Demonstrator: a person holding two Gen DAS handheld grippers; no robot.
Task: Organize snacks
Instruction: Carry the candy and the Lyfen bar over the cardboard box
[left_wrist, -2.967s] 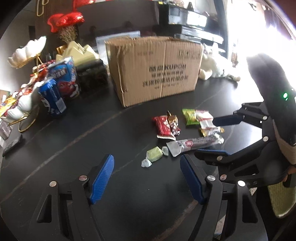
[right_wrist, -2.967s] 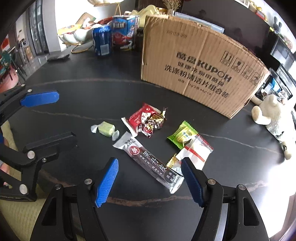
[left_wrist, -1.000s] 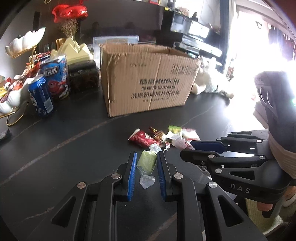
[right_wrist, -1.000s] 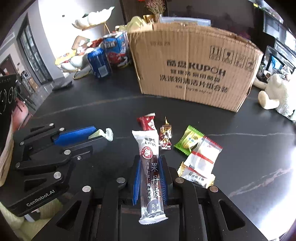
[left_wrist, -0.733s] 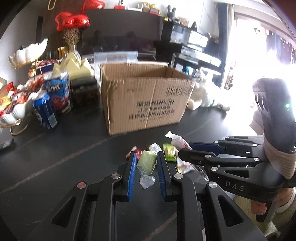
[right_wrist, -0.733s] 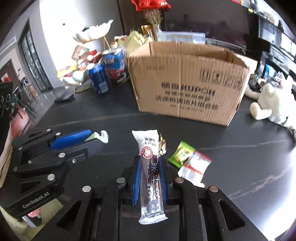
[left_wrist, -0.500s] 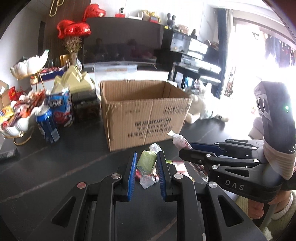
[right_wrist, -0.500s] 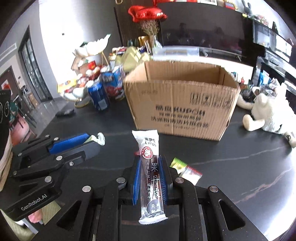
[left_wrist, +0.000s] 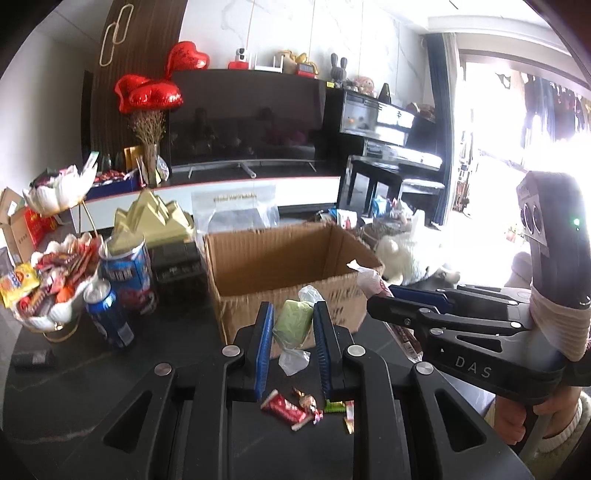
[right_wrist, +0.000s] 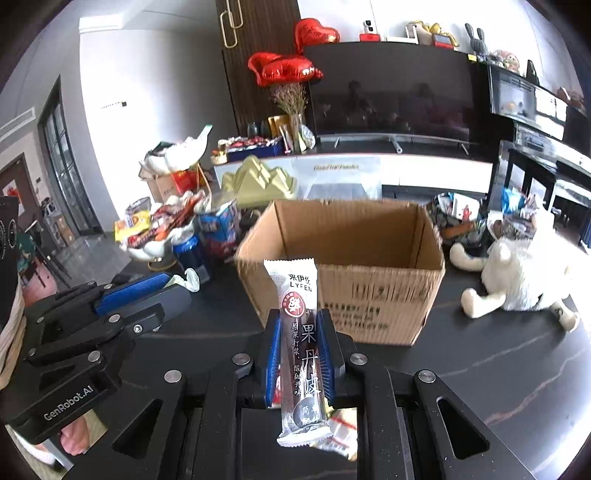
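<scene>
We hold a green candy (left_wrist: 292, 324) in the left gripper (left_wrist: 291, 345) and a fruit bar (right_wrist: 302, 354) in the right gripper (right_wrist: 300, 363), both clamped short of the empty box (right_wrist: 384, 295); several snacks (left_wrist: 291, 408) remain on the bench (left_wrist: 92, 398).

Open cardboard box (right_wrist: 373, 236) unobstructed; blue cans (left_wrist: 110, 317) crowd left.

"LYFEN" on the snack bar (right_wrist: 300, 354), "DAS" on the right gripper (left_wrist: 380, 301), "GenRobot.AI" on the left gripper (right_wrist: 173, 286)

likely living room: television (right_wrist: 399, 96), piano (left_wrist: 391, 129)
</scene>
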